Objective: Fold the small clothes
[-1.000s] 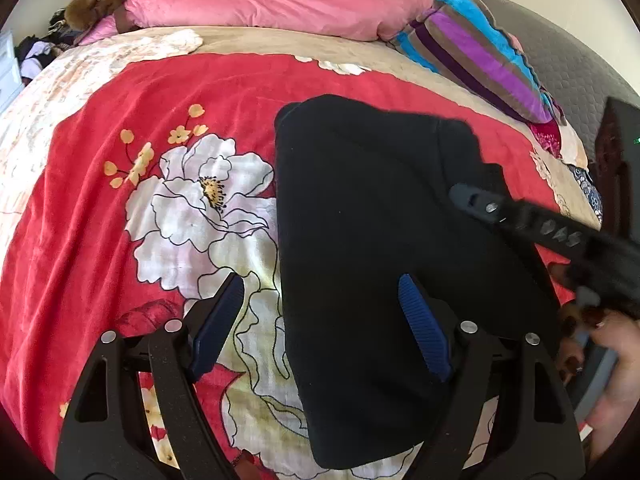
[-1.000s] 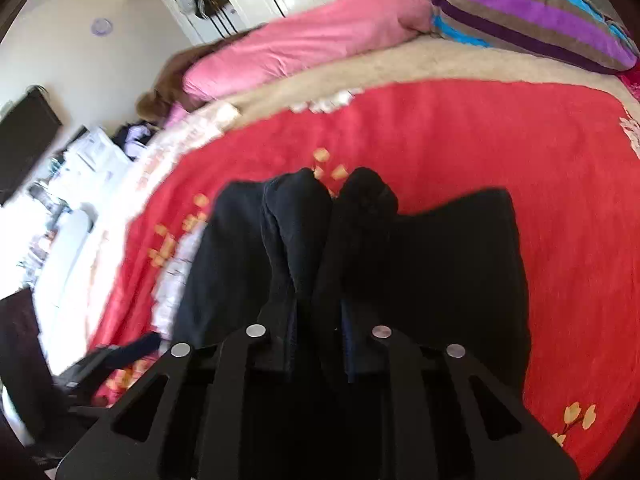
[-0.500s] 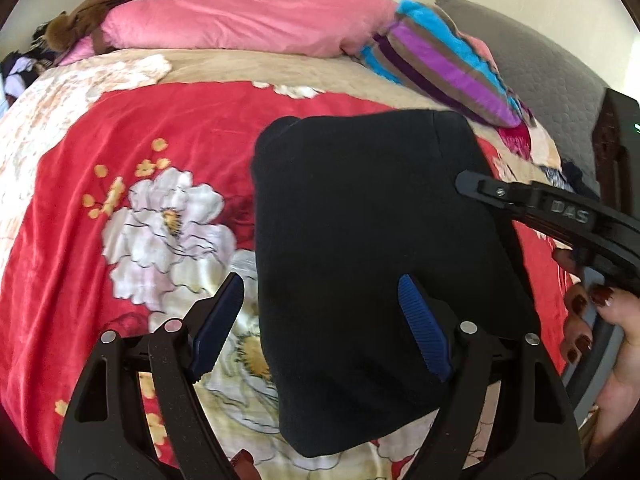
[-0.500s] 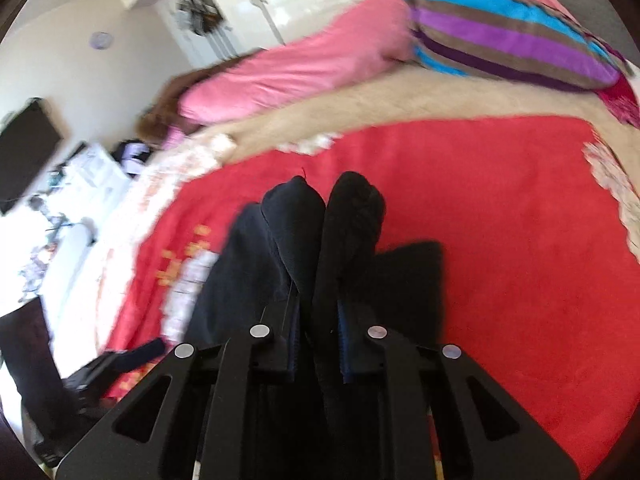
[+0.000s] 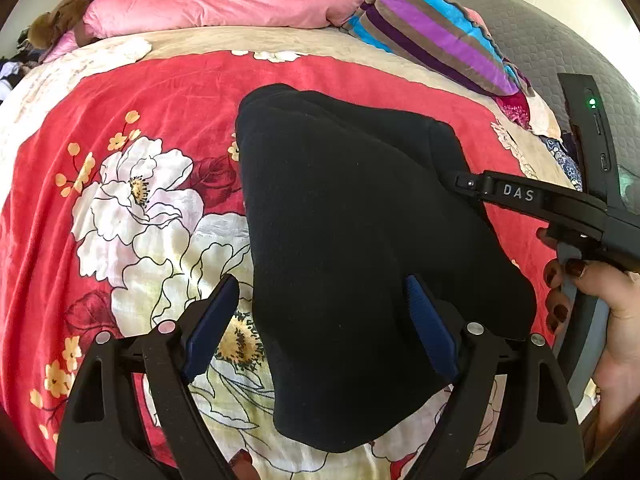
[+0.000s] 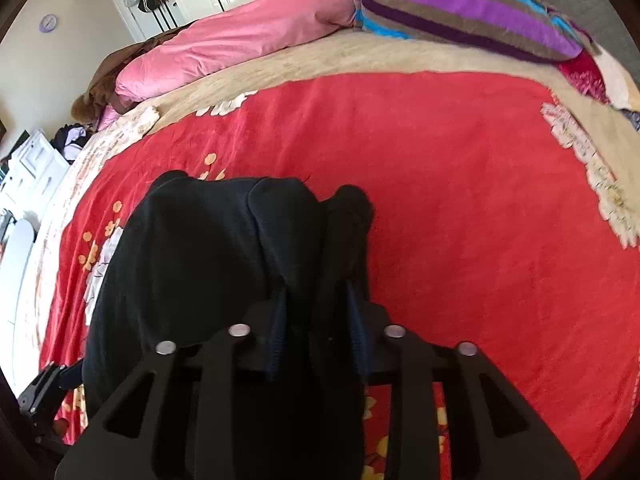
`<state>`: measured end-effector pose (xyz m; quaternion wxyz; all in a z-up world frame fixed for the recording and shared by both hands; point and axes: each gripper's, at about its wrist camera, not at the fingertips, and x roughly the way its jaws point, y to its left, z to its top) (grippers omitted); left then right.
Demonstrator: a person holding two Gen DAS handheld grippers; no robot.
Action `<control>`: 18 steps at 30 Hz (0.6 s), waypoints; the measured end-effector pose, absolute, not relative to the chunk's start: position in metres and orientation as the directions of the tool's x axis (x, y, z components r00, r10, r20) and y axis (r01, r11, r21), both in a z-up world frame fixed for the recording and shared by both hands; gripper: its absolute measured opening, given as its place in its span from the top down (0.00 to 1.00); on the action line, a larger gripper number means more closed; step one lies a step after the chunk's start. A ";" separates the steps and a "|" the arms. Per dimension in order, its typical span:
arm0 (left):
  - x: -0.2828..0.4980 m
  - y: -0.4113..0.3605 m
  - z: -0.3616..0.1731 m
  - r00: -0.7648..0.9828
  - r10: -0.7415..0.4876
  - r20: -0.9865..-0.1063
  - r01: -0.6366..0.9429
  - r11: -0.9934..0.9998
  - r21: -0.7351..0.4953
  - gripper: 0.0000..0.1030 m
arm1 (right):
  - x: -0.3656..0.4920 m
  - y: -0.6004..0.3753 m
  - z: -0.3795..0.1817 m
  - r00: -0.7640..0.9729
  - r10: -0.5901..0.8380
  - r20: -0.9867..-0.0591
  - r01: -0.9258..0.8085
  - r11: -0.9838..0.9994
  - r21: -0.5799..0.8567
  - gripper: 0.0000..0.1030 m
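A black garment [image 5: 352, 248] lies folded on the red flowered blanket [image 5: 168, 92]. My left gripper [image 5: 322, 324] hovers open over its near left edge; the blue pads [image 5: 212, 320] touch nothing. In that view my right gripper [image 5: 464, 182] reaches in from the right, its tip at the garment's right side, held by a hand [image 5: 600, 292]. In the right wrist view my right gripper [image 6: 316, 312] has its jaws opening, and a fold of the black garment [image 6: 192, 264] still hangs between and over its fingers, hiding the tips.
A pink duvet [image 5: 224, 0] and a striped cushion [image 5: 440, 36] lie at the head of the bed. A grey quilted headboard [image 5: 552, 48] stands at the right. White furniture [image 6: 28, 168] and clutter stand beyond the bed's left side.
The right gripper carried its fold leftwards over the garment, which now shows narrower, and its jaws have spread apart. The left gripper drifted sideways, still open.
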<state>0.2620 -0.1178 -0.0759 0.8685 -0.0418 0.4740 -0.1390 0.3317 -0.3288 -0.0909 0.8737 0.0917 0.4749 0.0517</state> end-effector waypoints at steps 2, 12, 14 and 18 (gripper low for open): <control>0.262 -0.118 -0.075 0.514 -0.277 -0.812 0.200 0.959 -0.201 0.25 | 0.330 -0.332 -0.086 0.549 0.186 -0.815 0.003 0.974 0.225 0.65; 0.253 -0.114 -0.066 0.527 -0.273 -0.805 0.199 0.960 -0.196 0.25 | 0.307 -0.350 -0.057 0.580 0.297 -0.758 0.023 0.925 0.379 0.43; 0.250 -0.112 -0.062 0.534 -0.273 -0.800 0.198 0.961 -0.195 0.25 | 0.298 -0.347 -0.051 0.579 0.305 -0.756 -0.003 0.928 0.373 0.42; 0.245 -0.102 -0.055 0.547 -0.270 -0.792 0.181 0.962 -0.203 0.25 | 0.279 -0.340 -0.044 0.566 0.322 -0.759 -0.037 0.930 0.366 0.42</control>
